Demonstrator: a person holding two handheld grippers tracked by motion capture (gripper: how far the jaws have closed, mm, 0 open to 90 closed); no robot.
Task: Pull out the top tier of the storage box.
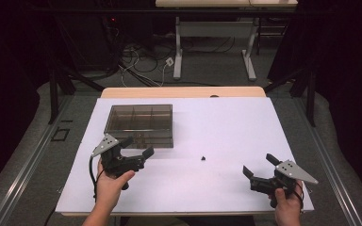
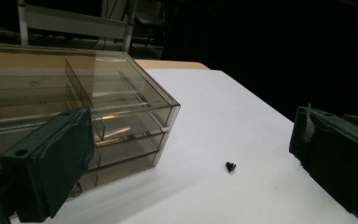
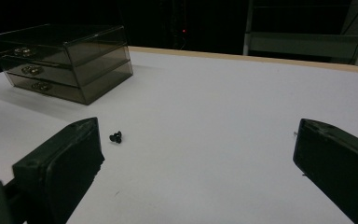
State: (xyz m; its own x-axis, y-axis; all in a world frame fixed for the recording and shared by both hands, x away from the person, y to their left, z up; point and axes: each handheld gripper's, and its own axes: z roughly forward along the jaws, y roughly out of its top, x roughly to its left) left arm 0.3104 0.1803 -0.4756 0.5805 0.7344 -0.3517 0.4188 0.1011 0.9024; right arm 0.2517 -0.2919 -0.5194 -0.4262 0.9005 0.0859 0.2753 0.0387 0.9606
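Observation:
A smoky clear drawer box [image 1: 139, 125] stands on the white sheet at the left; it has three stacked drawers [image 3: 60, 65] with small knobs and divided compartments on top [image 2: 74, 98]. A tiny black screw [image 1: 203, 158] lies on the sheet right of the box, also seen as the screw [image 2: 230, 166] and the screw [image 3: 116, 136]. My left gripper [image 1: 137, 147] is open just in front of the box, holding nothing. My right gripper [image 1: 259, 165] is open near the front right corner, with the screw ahead and to its left.
The white sheet [image 1: 226, 127] covers a wooden table top [image 1: 184, 92]. Dark metal frame legs [image 1: 54, 89] stand at both sides. Behind, a white desk frame [image 1: 214, 42] and loose cables [image 1: 141, 66] lie on the floor.

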